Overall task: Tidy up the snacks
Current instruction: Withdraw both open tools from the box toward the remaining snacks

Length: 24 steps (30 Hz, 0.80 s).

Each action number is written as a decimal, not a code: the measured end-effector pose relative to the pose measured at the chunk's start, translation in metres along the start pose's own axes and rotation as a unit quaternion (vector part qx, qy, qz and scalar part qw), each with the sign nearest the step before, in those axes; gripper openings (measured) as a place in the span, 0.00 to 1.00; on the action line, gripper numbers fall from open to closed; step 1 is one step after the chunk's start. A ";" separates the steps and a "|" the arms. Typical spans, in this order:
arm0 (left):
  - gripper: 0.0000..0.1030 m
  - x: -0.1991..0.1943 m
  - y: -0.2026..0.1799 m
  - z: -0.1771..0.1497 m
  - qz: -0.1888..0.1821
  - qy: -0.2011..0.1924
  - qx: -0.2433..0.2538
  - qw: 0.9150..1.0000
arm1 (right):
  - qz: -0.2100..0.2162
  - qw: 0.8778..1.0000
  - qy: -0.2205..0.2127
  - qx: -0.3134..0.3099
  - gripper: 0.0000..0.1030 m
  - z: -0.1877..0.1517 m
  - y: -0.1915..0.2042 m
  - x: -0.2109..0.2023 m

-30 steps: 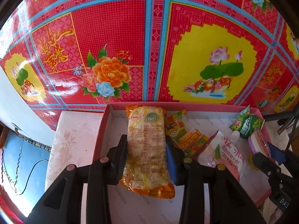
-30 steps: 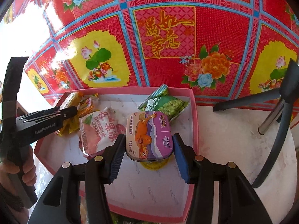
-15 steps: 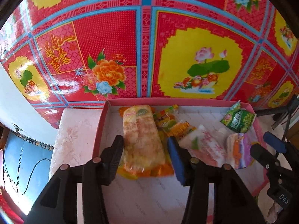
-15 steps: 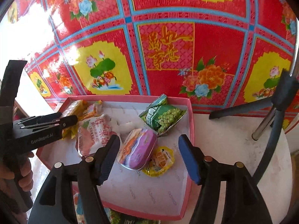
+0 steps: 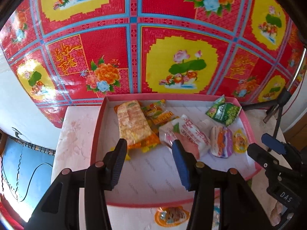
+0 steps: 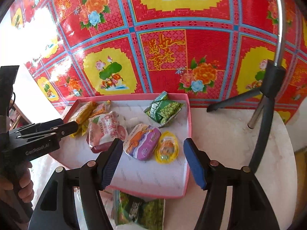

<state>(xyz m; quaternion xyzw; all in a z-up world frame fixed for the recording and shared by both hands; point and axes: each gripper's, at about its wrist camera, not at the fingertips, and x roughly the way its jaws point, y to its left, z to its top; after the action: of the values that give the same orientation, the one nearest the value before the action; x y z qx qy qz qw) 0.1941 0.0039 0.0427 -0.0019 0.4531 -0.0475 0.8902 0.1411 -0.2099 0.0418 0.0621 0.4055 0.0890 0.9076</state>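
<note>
The left gripper [image 5: 148,151] hangs above the pink tray [image 5: 96,134] with its jaws apart and nothing between them; the pads touch no packet. Just beyond its tips lies the long orange-and-yellow packet [image 5: 132,124], flat on the tray floor near the left wall; a smaller orange packet [image 5: 159,115] lies against its right side, and a pink-and-white packet [image 5: 184,134] sits next to that.

The right gripper [image 6: 152,161] is likewise spread wide and empty, held over the near right part of the tray [image 6: 189,134]; ahead of its tips rest the purple tin [image 6: 143,143] and, touching its right edge, a small yellow jelly cup [image 6: 167,149]. A green pea packet [image 6: 165,109] lies toward the far right corner.

All 6 snacks are inside the tray; outside it, at the near edge, a green packet [image 6: 140,209] lies on the pale tabletop [image 6: 230,143]. A black tripod [image 6: 268,95] stands on the table at the right; behind everything hangs a red floral backdrop [image 6: 172,38]. A person's hand [image 6: 19,187] grips the left tool's handle.
</note>
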 end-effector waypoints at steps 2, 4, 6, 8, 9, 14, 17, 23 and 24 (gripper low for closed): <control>0.50 -0.006 0.000 -0.005 -0.002 0.000 -0.001 1.000 | 0.000 1.000 -0.001 0.006 0.65 -0.004 -0.002 -0.004; 0.50 -0.014 -0.002 -0.009 -0.002 0.000 -0.002 1.000 | 0.001 1.000 0.000 0.010 0.65 -0.007 -0.004 -0.007; 0.50 -0.019 -0.002 -0.013 -0.004 0.001 -0.004 1.000 | 0.000 1.000 0.002 0.013 0.65 -0.011 -0.005 -0.010; 0.50 -0.024 -0.001 -0.019 -0.006 0.003 -0.007 1.000 | 0.000 1.000 0.002 0.016 0.65 -0.015 -0.007 -0.014; 0.50 -0.023 -0.003 -0.021 -0.006 0.004 -0.007 1.000 | 0.000 1.000 0.002 0.017 0.65 -0.017 -0.007 -0.015; 0.50 -0.024 -0.007 -0.031 -0.012 0.009 -0.006 1.000 | 0.001 1.000 0.004 0.022 0.65 -0.028 -0.010 -0.025; 0.50 -0.028 -0.010 -0.039 -0.016 0.012 -0.003 1.000 | -0.002 1.000 0.005 0.022 0.65 -0.036 -0.012 -0.031; 0.50 -0.031 -0.012 -0.051 -0.022 0.022 -0.002 1.000 | -0.001 1.000 0.009 0.030 0.65 -0.052 -0.016 -0.038; 0.50 -0.031 -0.013 -0.053 -0.023 0.024 -0.002 0.999 | -0.001 0.999 0.009 0.032 0.65 -0.055 -0.018 -0.039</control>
<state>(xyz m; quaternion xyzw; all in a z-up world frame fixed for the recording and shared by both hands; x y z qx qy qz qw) 0.1317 -0.0039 0.0372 -0.0129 0.4744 -0.0667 0.8777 0.0763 -0.2332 0.0306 0.0899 0.4166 0.0756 0.9015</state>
